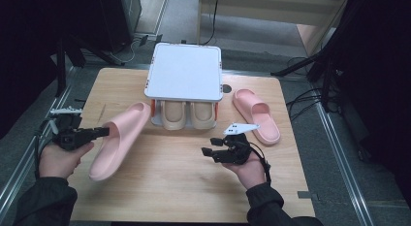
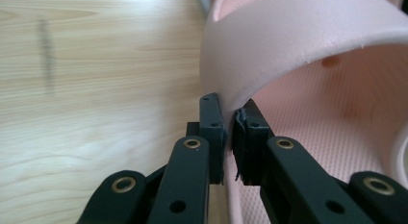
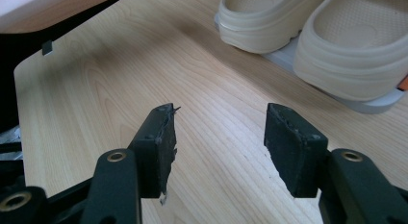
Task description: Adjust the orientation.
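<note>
At nine o'clock on the wooden table [image 1: 194, 187], we see a pink slipper [image 1: 118, 138] lifted at a tilt, its toe end pointing toward one o'clock and its heel end low toward seven. We find the left gripper [image 1: 99, 133] pinching the slipper's strap; in the left gripper view the two black jaws press together on the thin pink edge of that strap [image 2: 269, 46], with the dimpled footbed showing to the right of them. We note the person's left hand [image 1: 60, 158] wrapped around the gripper's body, a dark sleeve below it.

Across from it, at about five o'clock from the table's middle, we see the right gripper [image 1: 208, 152] held just above the wood with its jaws spread and nothing between them; the right gripper view shows bare wood grain in the gap between its pads [image 3: 161, 147]. We make out the right hand [image 1: 252, 170] beneath it.

At twelve o'clock stands a small white shoe rack [image 1: 184, 71], and under its top shelf sits a pair of beige slippers [image 1: 189, 114], side by side, toes toward us. Just beside the rack, at two o'clock, a second pink slipper [image 1: 257, 114] lies flat on the table, well apart from the lifted one.
</note>
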A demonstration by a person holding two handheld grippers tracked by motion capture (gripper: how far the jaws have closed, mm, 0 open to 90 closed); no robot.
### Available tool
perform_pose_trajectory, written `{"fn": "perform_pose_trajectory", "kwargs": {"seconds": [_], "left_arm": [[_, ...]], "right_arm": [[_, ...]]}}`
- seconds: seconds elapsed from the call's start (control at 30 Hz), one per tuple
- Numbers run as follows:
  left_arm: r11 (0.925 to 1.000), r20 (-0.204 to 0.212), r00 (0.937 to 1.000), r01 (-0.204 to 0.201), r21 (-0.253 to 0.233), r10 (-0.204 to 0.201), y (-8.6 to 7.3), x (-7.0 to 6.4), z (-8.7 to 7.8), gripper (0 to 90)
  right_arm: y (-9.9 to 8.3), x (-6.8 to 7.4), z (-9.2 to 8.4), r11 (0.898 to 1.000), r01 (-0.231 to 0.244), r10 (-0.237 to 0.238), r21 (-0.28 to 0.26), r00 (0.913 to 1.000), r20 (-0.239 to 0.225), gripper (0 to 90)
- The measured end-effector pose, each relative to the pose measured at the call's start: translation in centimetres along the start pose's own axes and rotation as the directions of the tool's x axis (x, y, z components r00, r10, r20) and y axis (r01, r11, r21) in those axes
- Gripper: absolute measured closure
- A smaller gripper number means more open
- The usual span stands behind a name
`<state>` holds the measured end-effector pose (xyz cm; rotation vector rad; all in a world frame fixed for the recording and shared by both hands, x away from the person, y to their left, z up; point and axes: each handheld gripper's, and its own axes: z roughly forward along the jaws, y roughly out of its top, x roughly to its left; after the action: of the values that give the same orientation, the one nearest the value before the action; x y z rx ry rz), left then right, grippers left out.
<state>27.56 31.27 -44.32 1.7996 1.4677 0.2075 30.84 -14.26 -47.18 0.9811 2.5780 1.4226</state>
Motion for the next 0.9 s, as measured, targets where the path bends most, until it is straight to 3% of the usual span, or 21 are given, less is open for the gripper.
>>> {"fn": "perform_pose_trajectory", "kwargs": {"seconds": [0.13, 0.43, 0.5, 0.6, 0.73, 0.9], "left_arm": [[0.9971, 0.027, 0.9971, -0.072, 0.024, 0.071, -0.9, -2.5, 0.8, 83.6], [0.9834, 0.078, 0.9843, -0.164, 0.077, 0.158, -2.1, -6.5, 4.0, 83.0], [0.9776, 0.089, 0.9807, -0.183, 0.104, 0.174, -2.2, -7.3, 4.8, 82.7], [0.9629, 0.071, 0.9724, -0.23, 0.141, 0.222, -2.3, -8.5, 6.2, 82.4], [0.9504, 0.111, 0.9641, -0.258, 0.174, 0.241, -2.4, -9.7, 8.1, 81.9], [0.9334, 0.121, 0.9525, -0.299, 0.199, 0.279, -2.5, -10.8, 9.3, 75.7]], "right_arm": [[0.2, 0.1, 0.2, 1.0, 0.008, -0.008, 0.005, 0.9999, -0.007, 46.1], [0.2, 0.1, 0.0, 1.0, 0.014, -0.014, -0.001, 0.9999, -0.002, 48.2], [0.1, 0.2, 0.1, 1.0, 0.013, -0.013, 0.003, 0.9999, -0.002, 48.9], [-0.1, 0.3, 0.4, 1.0, 0.019, -0.019, 0.013, 0.9998, -0.004, 49.3], [-0.1, 0.6, 0.7, 1.0, 0.02, -0.02, 0.023, 0.9998, -0.001, 50.1], [-0.6, 0.9, 1.1, 0.999, 0.022, -0.022, 0.037, 0.9998, -0.004, 51.4]]}}
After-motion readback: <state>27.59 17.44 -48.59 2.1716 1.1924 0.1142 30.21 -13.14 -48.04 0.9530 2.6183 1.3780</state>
